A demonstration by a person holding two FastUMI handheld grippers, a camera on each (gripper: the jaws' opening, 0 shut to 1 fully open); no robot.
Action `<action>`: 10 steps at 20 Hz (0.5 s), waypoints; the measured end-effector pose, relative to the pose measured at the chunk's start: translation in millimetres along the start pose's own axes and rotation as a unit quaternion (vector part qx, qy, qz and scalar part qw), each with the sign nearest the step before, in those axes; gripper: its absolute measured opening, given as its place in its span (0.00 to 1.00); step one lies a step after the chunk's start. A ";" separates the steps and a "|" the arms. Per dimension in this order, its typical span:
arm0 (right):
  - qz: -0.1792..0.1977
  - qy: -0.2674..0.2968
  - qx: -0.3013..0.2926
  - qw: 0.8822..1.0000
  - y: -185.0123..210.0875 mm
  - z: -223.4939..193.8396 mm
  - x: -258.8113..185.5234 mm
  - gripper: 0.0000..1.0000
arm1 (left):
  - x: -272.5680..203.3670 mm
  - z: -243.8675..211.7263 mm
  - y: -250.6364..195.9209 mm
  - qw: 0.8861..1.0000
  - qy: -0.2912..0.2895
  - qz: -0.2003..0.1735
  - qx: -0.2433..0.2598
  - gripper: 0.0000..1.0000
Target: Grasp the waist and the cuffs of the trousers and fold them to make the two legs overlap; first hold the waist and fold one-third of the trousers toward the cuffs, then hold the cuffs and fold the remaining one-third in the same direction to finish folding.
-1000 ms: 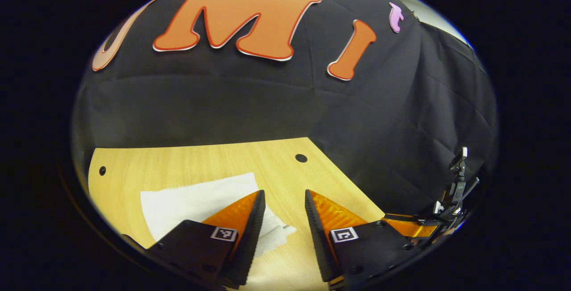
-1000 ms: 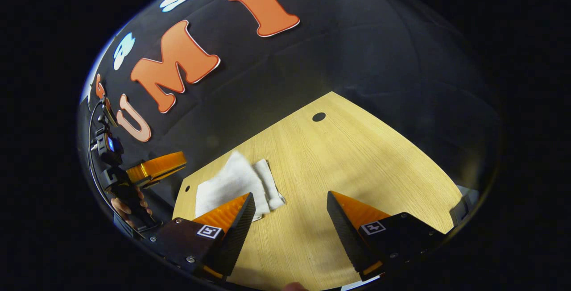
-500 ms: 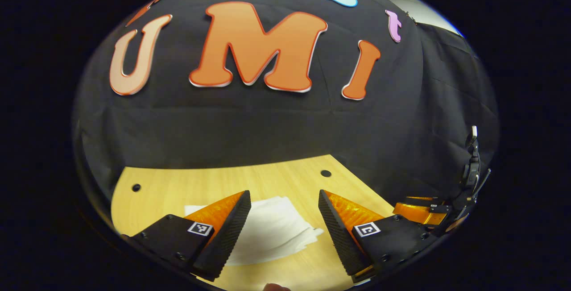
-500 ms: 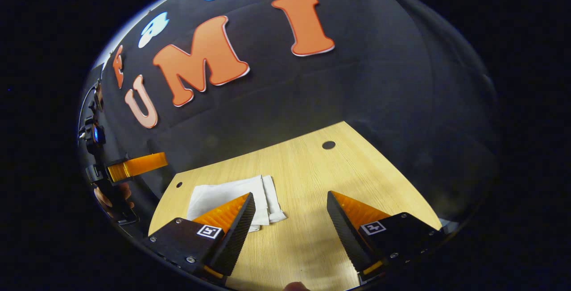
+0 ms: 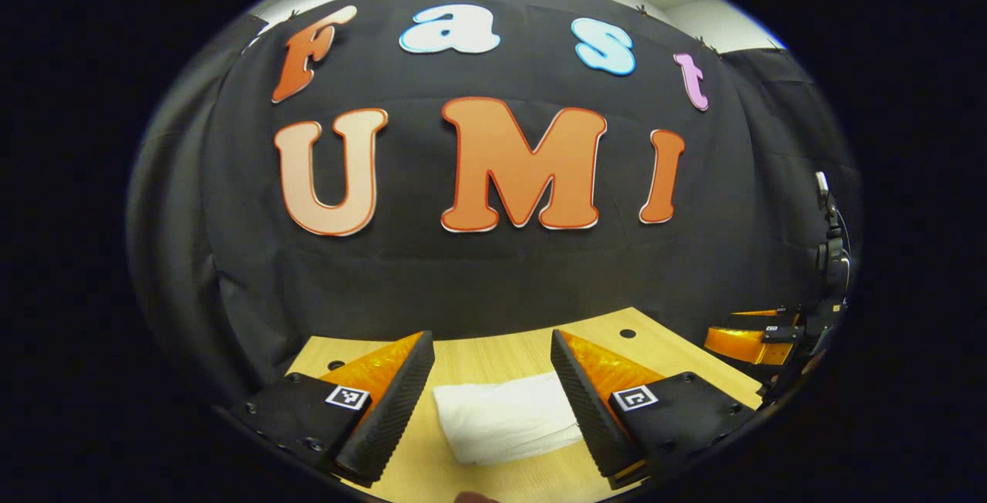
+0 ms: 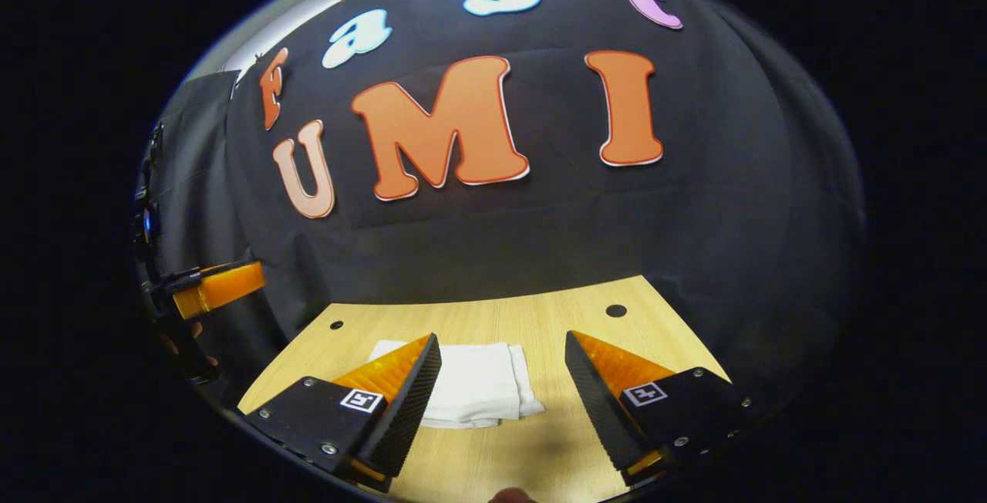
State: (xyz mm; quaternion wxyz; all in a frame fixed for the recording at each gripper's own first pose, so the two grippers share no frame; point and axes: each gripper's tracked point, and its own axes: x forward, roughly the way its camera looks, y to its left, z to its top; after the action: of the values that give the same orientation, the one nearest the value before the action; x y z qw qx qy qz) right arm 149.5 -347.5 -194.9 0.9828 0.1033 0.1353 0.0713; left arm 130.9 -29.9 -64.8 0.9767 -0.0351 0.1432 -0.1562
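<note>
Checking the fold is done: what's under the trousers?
The folded trousers lie flat on the wooden table. Their lower layers and the wood beneath are covered, so anything trapped there cannot be seen.

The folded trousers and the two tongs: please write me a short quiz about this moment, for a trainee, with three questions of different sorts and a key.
1. True or false: the white trousers lie folded in a compact bundle on the wooden table.
2. Multiple choice: how do the left tongs and the right tongs stand?
A. Both shut on the cloth
B. Both open, holding nothing
C. One open, one shut
3. Short answer: in the right gripper view, at which side of the picture does the other gripper appear?

Key:
1. True.
2. B; the fingers of each are spread apart, with the trousers seen between them on the table.
3. At the left edge.
</note>
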 end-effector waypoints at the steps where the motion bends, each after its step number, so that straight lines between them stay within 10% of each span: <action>1: 0.001 -0.006 -0.007 1.000 10.1 5.5 -3.3 0.97 | -11.8 4.8 11.0 1.000 -0.009 0.010 0.005 0.98; 10: -0.005 -0.083 -0.052 0.995 71.4 59.3 -44.7 0.97 | -83.8 22.1 66.4 0.997 -0.060 0.036 -0.018 0.99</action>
State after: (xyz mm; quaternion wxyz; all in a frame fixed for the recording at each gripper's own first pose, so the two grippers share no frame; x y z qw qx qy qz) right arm 115.5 -296.8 -111.9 0.9950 0.0566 0.0499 0.0648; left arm 80.6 60.0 -28.7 0.9878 -0.0565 0.0879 -0.1157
